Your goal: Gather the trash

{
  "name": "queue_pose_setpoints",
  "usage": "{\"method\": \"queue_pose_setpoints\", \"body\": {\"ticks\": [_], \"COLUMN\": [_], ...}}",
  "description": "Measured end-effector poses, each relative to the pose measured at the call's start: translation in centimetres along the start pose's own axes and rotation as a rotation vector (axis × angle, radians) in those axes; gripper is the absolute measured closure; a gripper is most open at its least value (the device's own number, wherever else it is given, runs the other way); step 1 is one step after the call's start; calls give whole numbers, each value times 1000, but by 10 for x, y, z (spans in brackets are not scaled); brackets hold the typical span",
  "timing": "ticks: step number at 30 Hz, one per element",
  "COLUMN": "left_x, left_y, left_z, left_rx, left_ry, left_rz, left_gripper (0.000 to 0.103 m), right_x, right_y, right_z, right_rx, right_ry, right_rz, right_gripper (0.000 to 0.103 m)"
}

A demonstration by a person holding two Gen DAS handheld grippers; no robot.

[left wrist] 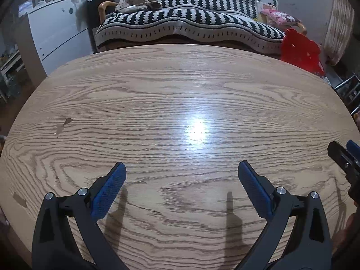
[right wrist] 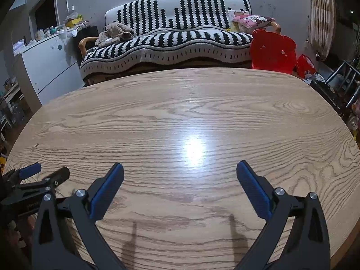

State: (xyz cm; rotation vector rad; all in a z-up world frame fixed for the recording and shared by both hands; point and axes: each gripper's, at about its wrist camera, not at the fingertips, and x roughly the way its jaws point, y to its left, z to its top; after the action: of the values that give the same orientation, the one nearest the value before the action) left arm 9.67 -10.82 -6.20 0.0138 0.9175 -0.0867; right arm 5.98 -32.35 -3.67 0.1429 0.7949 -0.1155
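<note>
My left gripper (left wrist: 181,168) is open and empty above the near part of a wooden table (left wrist: 157,85). My right gripper (right wrist: 180,168) is also open and empty above the same table (right wrist: 180,103). Each gripper shows in the other's view: the right one at the right edge of the left wrist view (left wrist: 344,155), the left one at the lower left of the right wrist view (right wrist: 42,175). No trash shows on the tabletop in either view; only small dark marks (left wrist: 64,123) on the wood at the left.
Behind the table stands a sofa with a black-and-white striped cover (right wrist: 171,38). A red plastic chair (right wrist: 272,49) is at the table's far right. A white cabinet (right wrist: 47,67) stands at the left, metal chair frames (right wrist: 346,83) at the right.
</note>
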Motion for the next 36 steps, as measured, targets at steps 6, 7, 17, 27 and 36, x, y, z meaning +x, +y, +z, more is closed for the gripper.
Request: {"method": "queue_pose_setpoints", "body": {"ticks": [6,7,17,27,36], "left_x": [-3,-3,-4,-6,-6], "left_y": [3,3,5,6,6], "left_z": [1,1,0,-1,-1], "left_rx": [1,-1,2,-2,-1], "left_ry": [1,1,-3,-1,-3], "left_rz": [6,2,-5,-3,-2], "left_gripper": [6,6,6,6,6], "right_x": [-4,-4,-6,-6,-5], "right_y": [-3,-3,-5,-5,-1], "right_z": [-2,-2,-3,-5,-3], "right_rx": [13,12,21,16,10], "right_ry": [7,6,9,18,23], "right_rz": [7,7,0,-11,-13], "right_gripper": [6,6,6,6,6]}}
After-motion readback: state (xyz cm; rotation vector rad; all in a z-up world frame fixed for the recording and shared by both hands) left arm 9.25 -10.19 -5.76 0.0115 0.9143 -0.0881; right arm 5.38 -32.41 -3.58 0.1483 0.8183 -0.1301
